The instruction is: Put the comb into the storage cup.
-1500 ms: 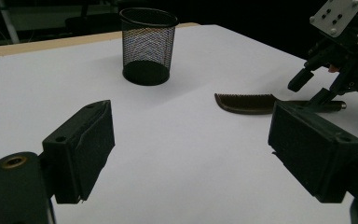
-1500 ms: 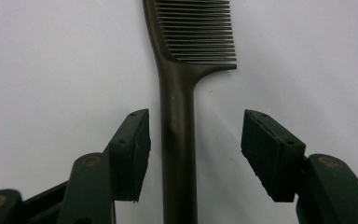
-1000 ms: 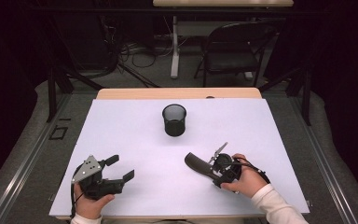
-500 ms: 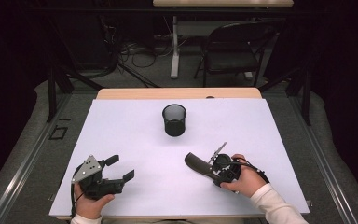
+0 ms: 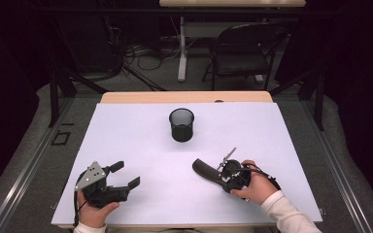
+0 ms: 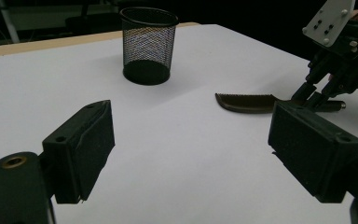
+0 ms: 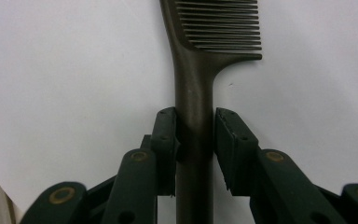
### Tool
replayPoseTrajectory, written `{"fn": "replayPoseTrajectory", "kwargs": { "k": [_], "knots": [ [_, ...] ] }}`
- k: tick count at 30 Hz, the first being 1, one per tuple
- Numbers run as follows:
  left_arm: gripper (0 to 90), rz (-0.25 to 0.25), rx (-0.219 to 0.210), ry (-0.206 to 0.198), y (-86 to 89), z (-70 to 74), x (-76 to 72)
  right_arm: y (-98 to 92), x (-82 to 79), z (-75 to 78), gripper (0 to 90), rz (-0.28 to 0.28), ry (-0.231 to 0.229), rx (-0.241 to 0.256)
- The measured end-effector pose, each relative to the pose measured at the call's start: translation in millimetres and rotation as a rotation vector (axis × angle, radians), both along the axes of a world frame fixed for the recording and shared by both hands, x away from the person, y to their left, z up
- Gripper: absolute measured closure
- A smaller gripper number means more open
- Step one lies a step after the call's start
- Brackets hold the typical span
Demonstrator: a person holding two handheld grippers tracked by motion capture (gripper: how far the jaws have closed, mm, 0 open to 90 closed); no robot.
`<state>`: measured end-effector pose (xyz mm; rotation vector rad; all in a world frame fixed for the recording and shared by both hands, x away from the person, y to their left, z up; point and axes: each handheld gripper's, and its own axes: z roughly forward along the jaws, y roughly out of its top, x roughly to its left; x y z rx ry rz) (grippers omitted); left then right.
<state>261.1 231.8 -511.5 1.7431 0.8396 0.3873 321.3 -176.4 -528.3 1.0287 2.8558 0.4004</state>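
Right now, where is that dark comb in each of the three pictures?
High view: the comb lies right of centre, below the mesh cup.
Left gripper view: right of centre, beyond the right finger, with the mesh cup up left.
Right gripper view: top centre, handle between the right gripper fingers.
Shared landmark: white table.

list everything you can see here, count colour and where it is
comb: 1, dark brown-black, flat on the sheet at front right, handle between the right gripper's jaws
mesh cup: 1, black, upright at the middle of the sheet, toward the far edge
sheet: 1, white, covering most of the table top
table: 1, light wood, a strip showing past the sheet's far edge
chair: 1, black, on the floor beyond the table
left gripper: 1, black with a grey plate, front left, jaws wide apart, nothing between them
right gripper: 1, black, front right, jaws closed against the comb handle
hands: 2, at the near edge, one on each gripper
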Motion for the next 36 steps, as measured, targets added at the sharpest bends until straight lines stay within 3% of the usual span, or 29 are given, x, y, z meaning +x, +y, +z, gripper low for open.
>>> {"fn": "replayPoseTrajectory", "kwargs": {
  "k": [25, 36],
  "knots": [
    [14.5, -0.002, -0.002, 0.001, 0.0, -0.5, 0.5, -0.3, 0.2, 1.7, 72.9, 0.001, 0.017, -0.013],
    [14.5, -0.003, -0.001, -0.001, -0.1, -0.7, 0.8, -1.9, -1.0, 3.1, 73.0, -0.003, -0.001, 0.012]
  ]
}}
